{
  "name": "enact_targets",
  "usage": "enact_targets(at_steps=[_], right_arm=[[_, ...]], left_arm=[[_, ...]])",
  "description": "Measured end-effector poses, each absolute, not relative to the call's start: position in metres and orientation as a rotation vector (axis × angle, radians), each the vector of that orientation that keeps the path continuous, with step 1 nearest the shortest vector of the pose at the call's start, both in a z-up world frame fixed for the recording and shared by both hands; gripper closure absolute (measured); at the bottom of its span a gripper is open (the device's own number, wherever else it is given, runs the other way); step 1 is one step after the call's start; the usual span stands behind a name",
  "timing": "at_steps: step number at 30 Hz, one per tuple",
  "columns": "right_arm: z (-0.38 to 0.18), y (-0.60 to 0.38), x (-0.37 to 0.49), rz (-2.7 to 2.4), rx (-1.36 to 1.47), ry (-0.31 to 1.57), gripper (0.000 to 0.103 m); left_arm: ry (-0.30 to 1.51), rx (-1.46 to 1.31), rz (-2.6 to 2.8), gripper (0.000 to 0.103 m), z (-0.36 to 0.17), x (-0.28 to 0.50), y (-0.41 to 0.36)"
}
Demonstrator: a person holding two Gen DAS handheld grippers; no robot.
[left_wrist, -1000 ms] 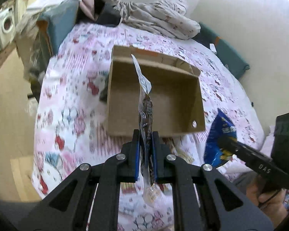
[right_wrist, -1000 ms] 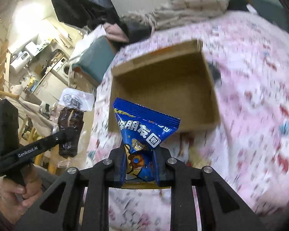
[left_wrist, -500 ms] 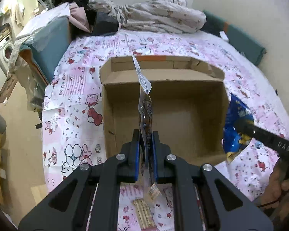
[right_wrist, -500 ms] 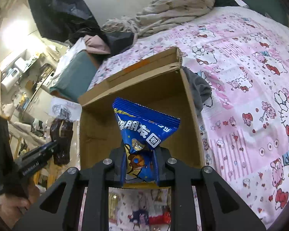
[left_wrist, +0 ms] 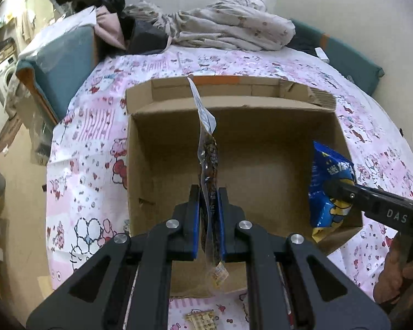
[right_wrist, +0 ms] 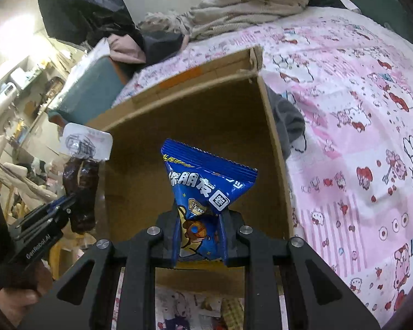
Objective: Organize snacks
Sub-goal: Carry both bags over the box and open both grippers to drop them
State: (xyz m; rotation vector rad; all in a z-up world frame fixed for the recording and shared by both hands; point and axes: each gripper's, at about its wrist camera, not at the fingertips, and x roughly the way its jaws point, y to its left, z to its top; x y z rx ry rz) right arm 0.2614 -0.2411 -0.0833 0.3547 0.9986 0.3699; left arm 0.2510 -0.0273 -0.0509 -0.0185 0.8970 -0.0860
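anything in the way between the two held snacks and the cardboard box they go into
Nothing visible. The cardboard box is open-topped and its floor looks bare. The left tongs hold the clear dark snack pack over the box, and the right tongs hold the blue snack bag over it too.

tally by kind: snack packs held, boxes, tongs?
Snack packs held: 2, the dark clear-wrapped pack and the blue bag
Cardboard boxes: 1, the box
Tongs: 2, the left tongs and the right tongs
Total: 5

Cardboard box (left_wrist: 179,143) on bed (left_wrist: 90,137), bedding (left_wrist: 234,30) behind.
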Motion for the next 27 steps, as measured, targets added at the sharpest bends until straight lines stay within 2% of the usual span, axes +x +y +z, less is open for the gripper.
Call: enact_targets(at_steps=[6, 18, 19, 20, 21, 22, 23, 24, 25, 26, 27], right_arm=[[-0.090, -0.240, 0.265, 0.356, 0.368, 1.022, 0.080], [-0.096, -0.245, 0.271, 0.382, 0.446, 1.044, 0.077], [-0.096, -0.245, 0.271, 0.382, 0.455, 1.048, 0.077], [-0.097, -0.246, 0.271, 0.384, 0.469, 1.051, 0.077], [-0.097, -0.247, 0.272, 0.387, 0.483, 1.053, 0.076], [-0.097, -0.247, 0.272, 0.388, 0.489, 1.056, 0.075], [-0.096, -0.247, 0.273, 0.393, 0.494, 1.057, 0.071], [-0.096, -0.248, 0.274, 0.401, 0.500, 1.052, 0.068], [-0.094, -0.250, 0.273, 0.405, 0.508, 1.043, 0.056], [-0.092, -0.251, 0.273, 0.405, 0.517, 1.028, 0.035], [-0.089, -0.253, 0.271, 0.401, 0.524, 1.005, 0.027]], left_arm=[[0.891, 0.058, -0.023, 0.094, -0.055, 0.256, -0.030], [0.868, 0.029, -0.037, 0.092, -0.054, 0.257, -0.029], [0.875, 0.028, -0.036, 0.086, -0.055, 0.257, -0.029], [0.889, 0.021, -0.039, 0.071, -0.056, 0.257, -0.029], [0.901, 0.006, -0.046, 0.061, -0.057, 0.257, -0.029], [0.905, -0.007, -0.051, 0.045, -0.057, 0.257, -0.028], [0.904, -0.019, -0.052, 0.033, -0.057, 0.256, -0.026], [0.898, -0.027, -0.053, 0.028, -0.055, 0.254, -0.026], [0.895, -0.034, -0.057, 0.021, -0.054, 0.253, -0.025], [0.895, -0.042, -0.067, 0.017, -0.053, 0.252, -0.026], [0.895, -0.050, -0.075, 0.016, -0.052, 0.252, -0.026]])
